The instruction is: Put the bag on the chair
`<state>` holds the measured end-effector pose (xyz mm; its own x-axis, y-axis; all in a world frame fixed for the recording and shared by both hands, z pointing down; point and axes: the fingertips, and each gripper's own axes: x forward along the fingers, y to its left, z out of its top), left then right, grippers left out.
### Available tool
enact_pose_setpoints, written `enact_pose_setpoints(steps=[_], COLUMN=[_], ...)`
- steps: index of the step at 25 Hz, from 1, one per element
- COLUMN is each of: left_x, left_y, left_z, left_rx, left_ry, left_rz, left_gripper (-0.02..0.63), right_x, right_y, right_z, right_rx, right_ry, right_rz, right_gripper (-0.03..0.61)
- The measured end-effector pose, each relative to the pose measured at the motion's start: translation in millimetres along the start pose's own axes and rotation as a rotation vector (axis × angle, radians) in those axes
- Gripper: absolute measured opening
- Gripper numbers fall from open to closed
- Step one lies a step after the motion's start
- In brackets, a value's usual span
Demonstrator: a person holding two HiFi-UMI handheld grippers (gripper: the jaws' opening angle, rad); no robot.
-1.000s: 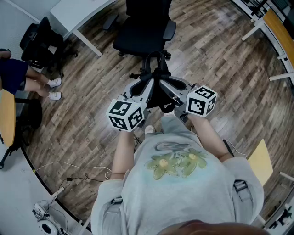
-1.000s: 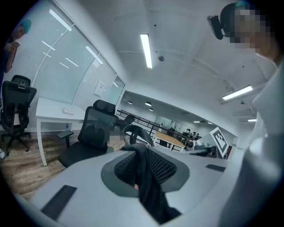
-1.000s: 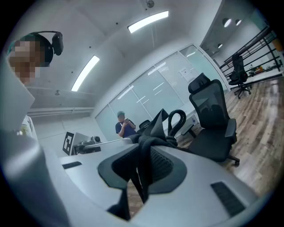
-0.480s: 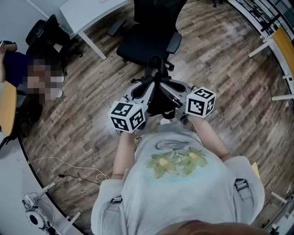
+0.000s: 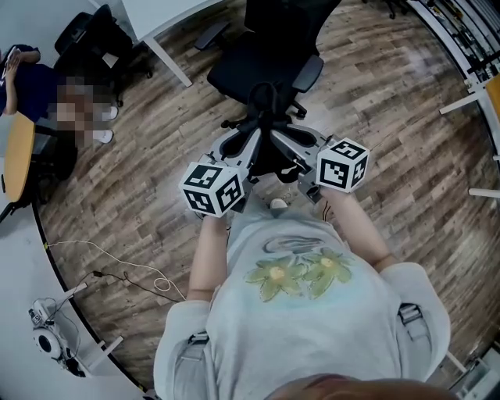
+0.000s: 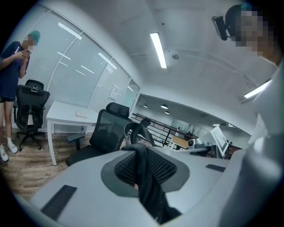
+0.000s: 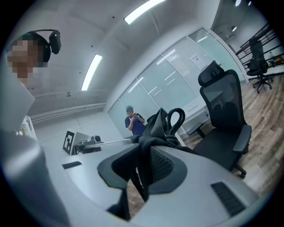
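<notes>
A black bag [image 5: 270, 150] hangs between my two grippers above the wooden floor. In the head view it is just short of the black office chair [image 5: 262, 66], whose seat is bare. My left gripper [image 5: 248, 148] is shut on one black strap [image 6: 145, 181] of the bag. My right gripper [image 5: 287, 148] is shut on the other strap [image 7: 143, 170]. The bag's carry loop [image 7: 175, 117] stands up between them. In the left gripper view the chair [image 6: 103, 133] is ahead, beyond the left gripper [image 6: 143, 167]. It stands to the right of the right gripper [image 7: 144, 167] in the right gripper view.
A white desk [image 5: 166, 17] stands to the chair's left, with a second black chair [image 5: 100, 37] and a person [image 5: 30, 86] beyond it. Cables [image 5: 117, 273] lie on the floor at lower left. White table legs [image 5: 469, 105] are at the right edge.
Both grippers have carried the bag forward toward the office chair. The chair now sits lower and closer in the head view. Both grips are unchanged.
</notes>
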<state>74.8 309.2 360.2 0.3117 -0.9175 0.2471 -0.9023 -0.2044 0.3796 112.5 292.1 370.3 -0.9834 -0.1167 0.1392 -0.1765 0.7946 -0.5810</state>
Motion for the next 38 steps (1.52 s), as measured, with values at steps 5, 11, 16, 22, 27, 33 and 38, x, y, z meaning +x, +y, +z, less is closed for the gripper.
enact_pose_setpoints(steps=[5,11,16,22,27,33,38], left_x=[17,45,74,105,132,162,183], left_y=[13,36,70,119,156,191,204], left_z=[12,13,15,40,68,116,163], left_rx=[0.014,-0.015,-0.042,-0.058,-0.035,0.003,0.063], left_ry=[0.002,0.022,0.055,0.068,0.068,0.03,-0.02], left_rz=[0.0,-0.016,-0.022,-0.035,-0.055,-0.093,-0.132], left_gripper=[0.072,0.072,0.072,0.072,0.072,0.072,0.073], right_x=[13,30,58,106,143,179,197], right_y=[-15,-46,-80,-114,-141,-162,-171], right_z=[17,23,29,56,85,131,179], right_rx=[-0.006,0.021,0.055,0.069,0.062,0.025,-0.03], right_ry=[-0.012,0.008,0.045,0.062,0.048,-0.003,-0.072], right_rz=[0.0,-0.011,-0.027,-0.046,-0.075,-0.093,-0.104], right_gripper=[0.071,0.071,0.071,0.071,0.071,0.071,0.071])
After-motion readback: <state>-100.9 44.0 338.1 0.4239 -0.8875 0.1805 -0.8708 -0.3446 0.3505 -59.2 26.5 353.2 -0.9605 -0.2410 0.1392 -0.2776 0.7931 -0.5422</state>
